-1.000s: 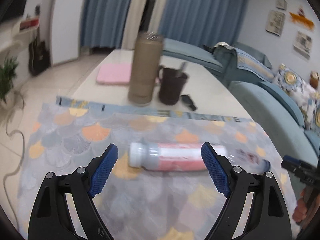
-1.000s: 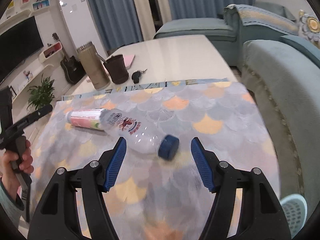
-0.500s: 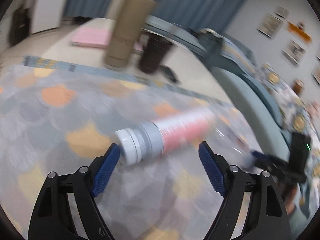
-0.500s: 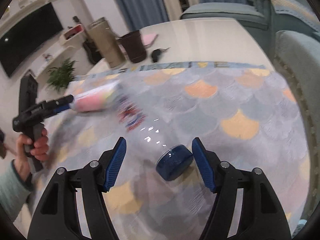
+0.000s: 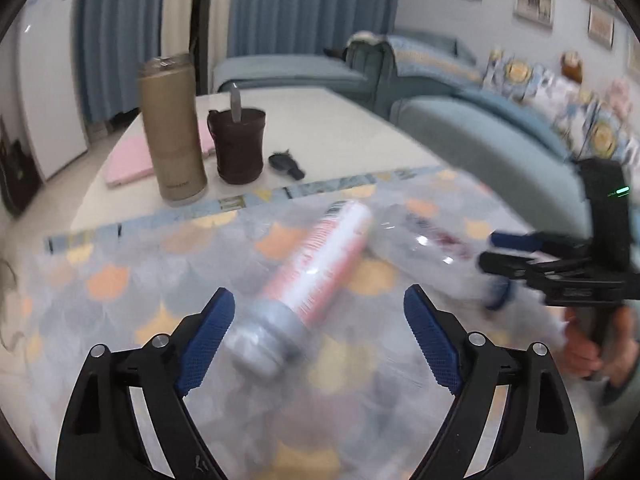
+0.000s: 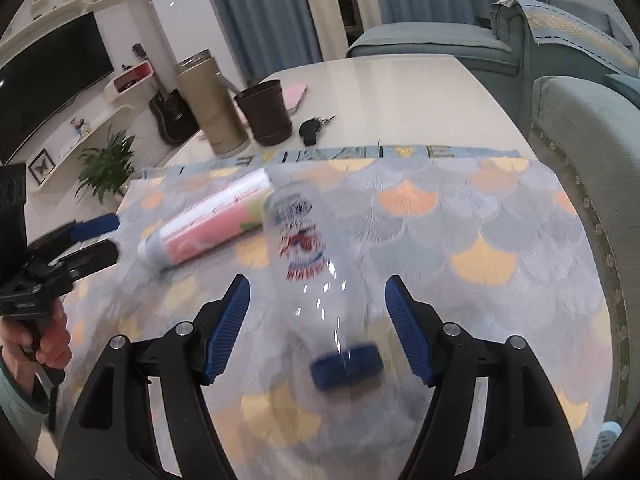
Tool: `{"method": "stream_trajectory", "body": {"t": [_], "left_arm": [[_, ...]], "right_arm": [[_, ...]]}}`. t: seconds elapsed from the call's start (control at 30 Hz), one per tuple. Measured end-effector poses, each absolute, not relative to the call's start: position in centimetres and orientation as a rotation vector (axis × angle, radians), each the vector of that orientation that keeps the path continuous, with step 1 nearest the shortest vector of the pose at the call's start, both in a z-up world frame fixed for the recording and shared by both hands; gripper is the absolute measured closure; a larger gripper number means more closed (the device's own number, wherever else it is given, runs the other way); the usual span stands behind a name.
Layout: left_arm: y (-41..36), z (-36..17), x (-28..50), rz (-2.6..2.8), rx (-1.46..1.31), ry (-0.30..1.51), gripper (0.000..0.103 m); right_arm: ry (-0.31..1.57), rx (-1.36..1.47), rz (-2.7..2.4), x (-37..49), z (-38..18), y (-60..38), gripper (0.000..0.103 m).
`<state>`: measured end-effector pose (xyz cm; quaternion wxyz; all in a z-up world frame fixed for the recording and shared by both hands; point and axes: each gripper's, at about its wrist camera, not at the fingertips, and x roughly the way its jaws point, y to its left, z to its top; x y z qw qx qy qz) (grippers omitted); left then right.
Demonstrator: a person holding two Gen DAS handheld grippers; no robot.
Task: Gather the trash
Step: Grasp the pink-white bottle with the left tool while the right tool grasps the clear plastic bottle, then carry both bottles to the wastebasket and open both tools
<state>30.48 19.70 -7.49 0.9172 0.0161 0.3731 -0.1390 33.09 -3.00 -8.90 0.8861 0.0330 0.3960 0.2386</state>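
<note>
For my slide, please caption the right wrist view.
Open right gripper straddles a clear bottle lying beside a pink bottle.

Clear glossy plastic bottle (image 6: 316, 280); matt metal tumbler (image 5: 172, 128); cloth mat (image 6: 460, 240); glossy tabletop (image 6: 400, 92).

Each fisheye camera sits just behind its own tongs, looking forward and steeply down, close over the worktop (image 5: 344, 128). Both views share the patterned cloth (image 6: 460, 216), the pink-labelled bottle (image 5: 320, 256), the clear bottle (image 6: 308, 264) and the far sofa (image 6: 432, 40).

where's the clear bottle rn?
Clear bottle lies on the patterned cloth between the open right gripper fingers, its far end beside the pink bottle.
</note>
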Motion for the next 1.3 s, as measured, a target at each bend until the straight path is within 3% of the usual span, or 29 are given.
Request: {"method": "stream_trajectory", "body": {"t": [0.3,0.37,0.47,0.57,0.77,1.03,1.3], "left_arm": [[17.9,-11.0,36.0,-0.303,0.132,0.871,0.019],[17.3,-11.4,36.5,-0.295,0.133,0.889,0.029],[16.6,-11.5,36.5,-0.262,0.145,0.897,0.031],[16.4,-11.5,36.2,-0.230,0.106,0.913,0.043],[15.6,-11.4,33.5,-0.185,0.042,0.924,0.056],[12.9,-10.3,26.7,-0.263,-0.104,0.916,0.057],[5.6,-4.7,19.8,-0.445,-0.183,0.817,0.057]], "right_arm": [[0.802,-0.016,0.501,34.8,-10.4,-0.7,0.034],[0.818,-0.050,0.484,35.2,-10.7,0.0,0.034],[0.841,-0.105,0.452,35.3,-11.3,1.0,0.035],[0.845,-0.148,0.418,35.1,-11.5,1.6,0.045],[0.842,-0.171,0.406,33.2,-11.4,1.5,0.046],[0.834,-0.097,0.383,27.2,-8.9,-3.4,0.046],[0.750,0.011,0.306,19.1,-3.4,-11.7,0.046]]}}
